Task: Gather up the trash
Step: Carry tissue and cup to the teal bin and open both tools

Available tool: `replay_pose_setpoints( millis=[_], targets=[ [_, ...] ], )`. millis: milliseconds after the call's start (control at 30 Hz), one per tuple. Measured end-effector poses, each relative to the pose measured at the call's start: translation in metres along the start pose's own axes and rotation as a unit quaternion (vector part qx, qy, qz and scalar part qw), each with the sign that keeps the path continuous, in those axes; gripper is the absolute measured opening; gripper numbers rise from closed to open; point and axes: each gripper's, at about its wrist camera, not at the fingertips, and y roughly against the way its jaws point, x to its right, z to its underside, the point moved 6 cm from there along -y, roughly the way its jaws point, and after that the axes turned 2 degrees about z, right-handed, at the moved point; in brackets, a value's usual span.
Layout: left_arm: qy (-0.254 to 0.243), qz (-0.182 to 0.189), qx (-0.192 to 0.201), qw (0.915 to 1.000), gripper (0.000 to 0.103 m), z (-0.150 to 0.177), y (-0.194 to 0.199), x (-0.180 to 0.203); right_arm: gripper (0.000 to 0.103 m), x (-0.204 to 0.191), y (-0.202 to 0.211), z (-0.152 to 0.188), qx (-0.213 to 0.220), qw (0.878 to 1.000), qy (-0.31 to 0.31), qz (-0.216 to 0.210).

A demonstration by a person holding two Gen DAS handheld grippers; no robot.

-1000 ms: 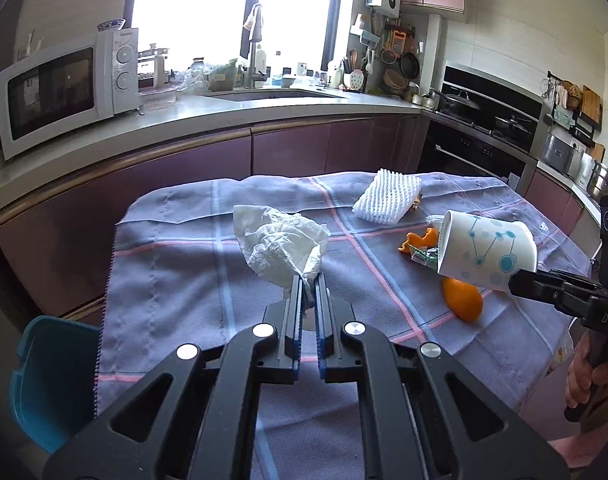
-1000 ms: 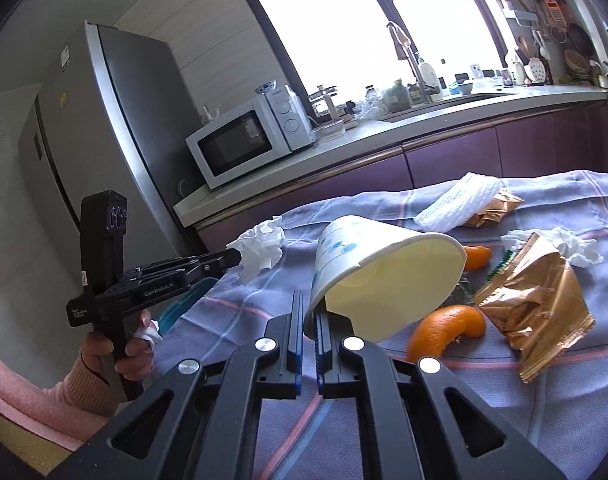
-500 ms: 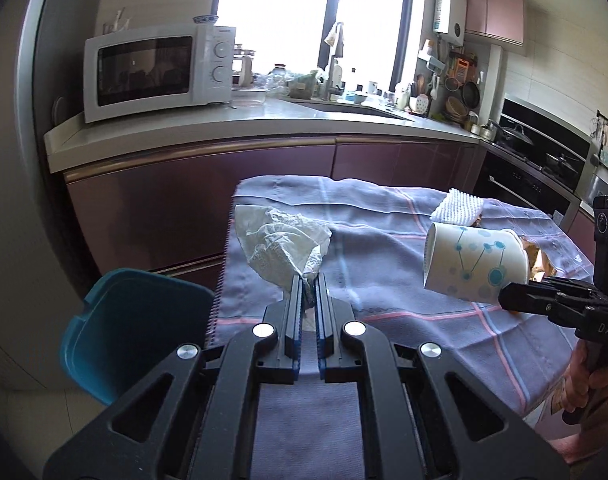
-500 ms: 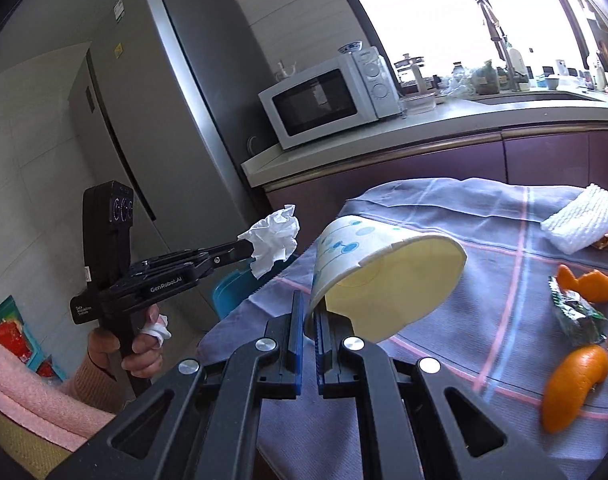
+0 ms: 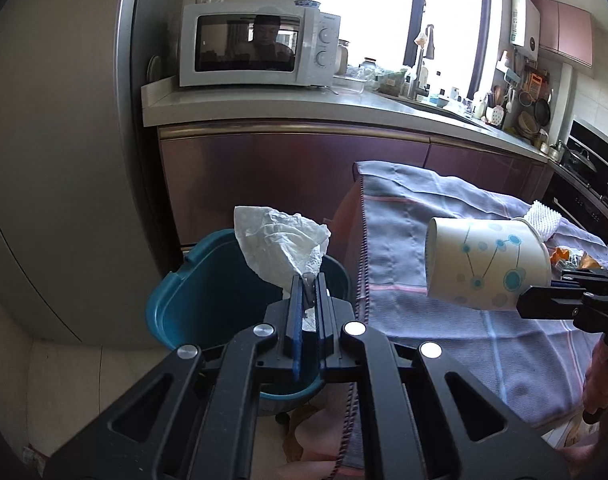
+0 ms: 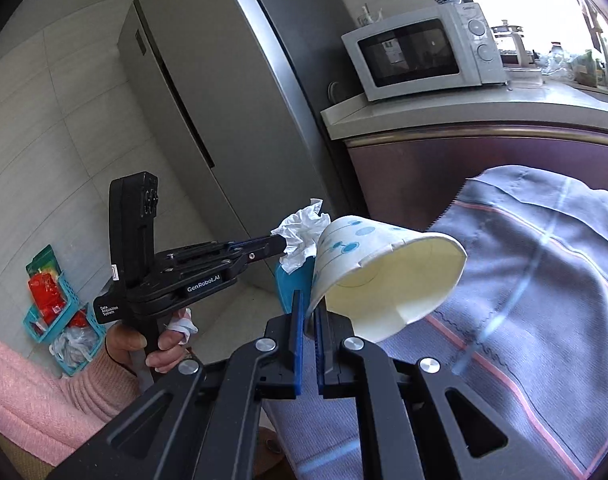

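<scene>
Left wrist view: left gripper (image 5: 309,280) is clamping a crumpled tissue (image 5: 282,242), holding it over the teal bin (image 5: 192,300) beside the table. Right wrist view: right gripper (image 6: 309,300) is pinching the paper cup (image 6: 388,276) by its rim, above the cloth-covered table (image 6: 544,280) edge.

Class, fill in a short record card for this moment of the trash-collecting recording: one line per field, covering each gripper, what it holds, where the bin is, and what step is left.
Left gripper: shut on the crumpled tissue
Right gripper: shut on the rim of the paper cup, cup tipped on its side
Bin: teal, on the floor beside the table's end, under the tissue
Table: covered with a grey-blue checked cloth
Step left: neither item is released yet; likely the tissue drops first
</scene>
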Motion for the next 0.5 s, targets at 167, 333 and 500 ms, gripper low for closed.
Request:
replay_pose_setpoints(
  millis=[167,333,500],
  targets=[
    [0.011,-0.015,-0.010,0.9998,0.006,0.007,-0.010,-0.021,0.004,-0.008,-0.029,-0.007,-0.025,1.000,0.007,-0.012],
    [0.018,-0.025,-0.022,0.9993,0.006,0.012,-0.022,-0.033,0.004,-0.009,-0.061,-0.014,-0.055,0.998,0.012,-0.013],
    [0.022,-0.029,-0.039,0.9986,0.006,0.018,-0.038,-0.040,0.004,-0.005,-0.090,-0.016,-0.087,0.996,0.018,-0.002]
  ],
)
